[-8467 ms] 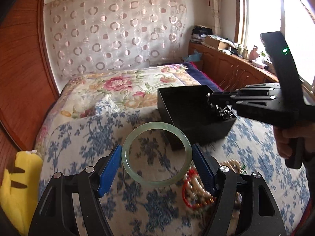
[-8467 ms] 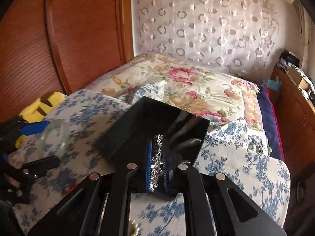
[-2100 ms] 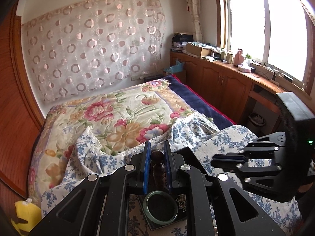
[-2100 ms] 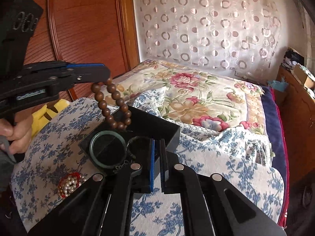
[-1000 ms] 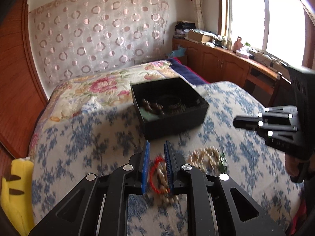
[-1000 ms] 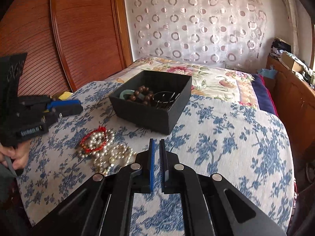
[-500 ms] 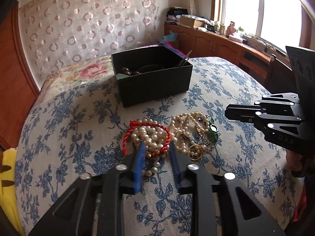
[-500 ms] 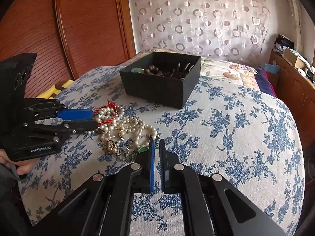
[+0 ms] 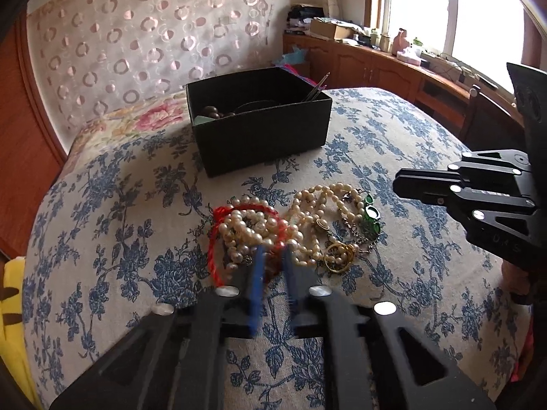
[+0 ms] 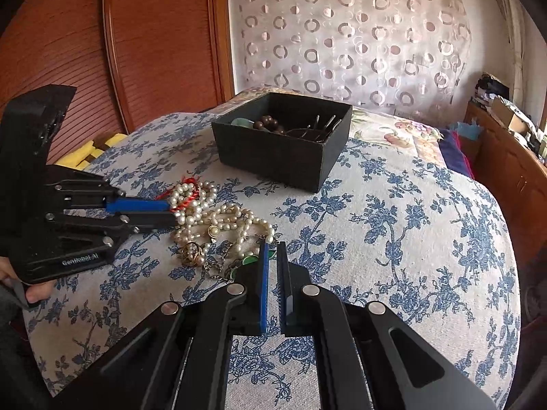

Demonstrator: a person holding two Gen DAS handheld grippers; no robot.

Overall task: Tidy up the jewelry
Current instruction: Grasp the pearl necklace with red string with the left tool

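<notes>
A heap of jewelry lies on the blue-flowered bedcover [image 9: 112, 212]: a pearl bracelet with a red cord [image 9: 246, 225] [image 10: 188, 194], a pearl necklace [image 9: 318, 205] [image 10: 232, 222], a gold ring [image 9: 336, 256] [image 10: 191, 253] and a green-stone chain [image 9: 371, 217] [image 10: 251, 259]. My left gripper [image 9: 272, 249] [image 10: 172, 210] is at the heap's near edge. Its jaws are closing and pinch the red-cord bracelet. My right gripper [image 10: 271, 244] [image 9: 396, 184] is shut on nothing, its tips just beside the green stones. Behind the heap, a black box [image 9: 259, 133] [image 10: 273, 157] holds brown beads [image 10: 268, 124], a pale green bangle and hairpins.
A yellow plush toy [image 9: 10, 324] [image 10: 85, 150] lies at the bed's left edge by the wooden headboard [image 10: 154, 41]. Wooden cabinets [image 9: 376, 65] run under the window on the right. A flowered quilt [image 9: 136, 116] lies behind the box.
My left gripper came down onto the heap, spread its jaws around the red-cord pearl bracelet and closed them on it. My right gripper sank toward the green stones, staying shut.
</notes>
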